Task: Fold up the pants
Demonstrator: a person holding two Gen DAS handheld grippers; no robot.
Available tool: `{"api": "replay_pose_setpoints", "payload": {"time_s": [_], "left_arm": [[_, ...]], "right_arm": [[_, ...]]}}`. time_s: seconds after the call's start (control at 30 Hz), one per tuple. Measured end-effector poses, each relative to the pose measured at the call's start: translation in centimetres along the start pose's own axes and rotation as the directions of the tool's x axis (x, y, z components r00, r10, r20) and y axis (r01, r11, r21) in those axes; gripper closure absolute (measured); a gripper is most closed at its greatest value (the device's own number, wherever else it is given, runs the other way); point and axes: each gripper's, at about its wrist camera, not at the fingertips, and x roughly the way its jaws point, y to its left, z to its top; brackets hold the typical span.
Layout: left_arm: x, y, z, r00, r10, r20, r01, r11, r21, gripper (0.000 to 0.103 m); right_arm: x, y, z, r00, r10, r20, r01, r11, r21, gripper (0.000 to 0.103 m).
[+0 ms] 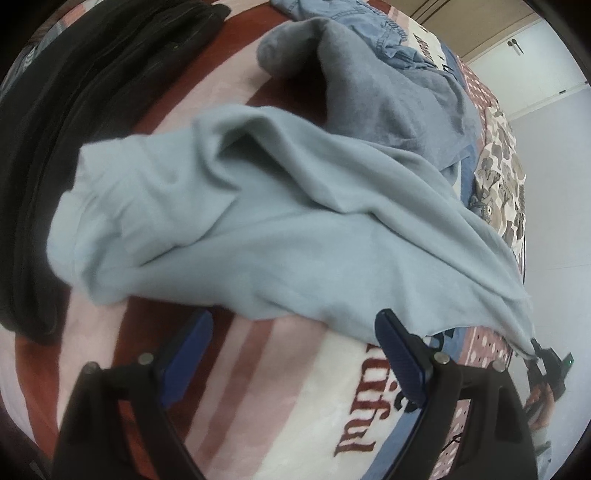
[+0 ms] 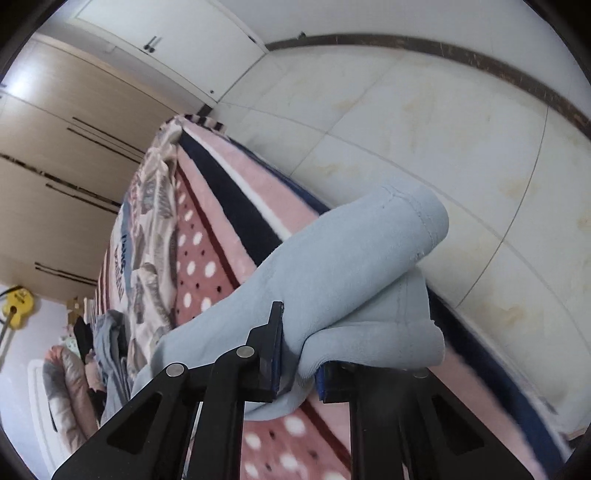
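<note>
Left wrist view: blurred at the edges; the left gripper point(image 1: 295, 332) hovers spread wide, empty, low over the striped blanket point(image 1: 288, 398) — the light blue pants point(image 1: 258, 221) lie rumpled just ahead, beside grey clothing point(image 1: 388, 99). Right wrist view: the right gripper point(image 2: 301, 354), tilted, is clamped on the pants' point(image 2: 351, 266) cuffs at the bed's edge; its right finger is hidden by cloth.

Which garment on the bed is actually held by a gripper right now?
The pale blue fleece pants: the right gripper is clamped on one end. The darker grey sweatpants, denim garment and black clothing pile lie untouched; left gripper is open.
</note>
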Motion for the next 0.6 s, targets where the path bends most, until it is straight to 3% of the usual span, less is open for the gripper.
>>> {"api": "replay_pose_setpoints", "payload": {"time_s": [0.13, 0.3, 0.4, 0.47, 0.57, 0.6], "left_arm": [[-0.3, 0.5, -0.7, 1.0, 0.009, -0.016, -0.009, 1.0, 0.007, 0.016], [-0.3, 0.1, -1.5, 0.998, -0.047, -0.052, 0.048, 0.999, 0.012, 0.016], [0.2, -1.3, -1.5, 0.994, -0.076, -0.075, 0.079, 0.996, 0.047, 0.016], [0.8, -3.3, -1.2, 0.985, -0.133, -0.109, 0.142, 0.987, 0.08, 0.016], [1.6, -7.0, -0.7, 0.987, -0.106, -0.124, 0.128, 0.975, 0.184, 0.016], [1.9, -8.0, -0.5, 0.987, -0.097, -0.125, 0.123, 0.97, 0.211, 0.016]], "right_arm": [[-5.2, -2.0, 0.2, 0.996, -0.089, 0.017, 0.09, 0.995, -0.04, 0.095], [-10.3, -4.8, 0.1, 0.986, -0.168, 0.022, 0.169, 0.985, -0.042, 0.095], [-11.4, -6.6, -0.3, 0.973, -0.231, 0.014, 0.231, 0.971, -0.054, 0.095], [-10.9, -8.0, -0.5, 0.973, -0.233, 0.0, 0.233, 0.972, -0.02, 0.095], [-9.3, -9.0, -1.4, 0.962, -0.269, -0.039, 0.269, 0.963, 0.0, 0.085], [-9.1, -8.9, -1.8, 0.957, -0.29, -0.026, 0.29, 0.957, -0.003, 0.071]]}}
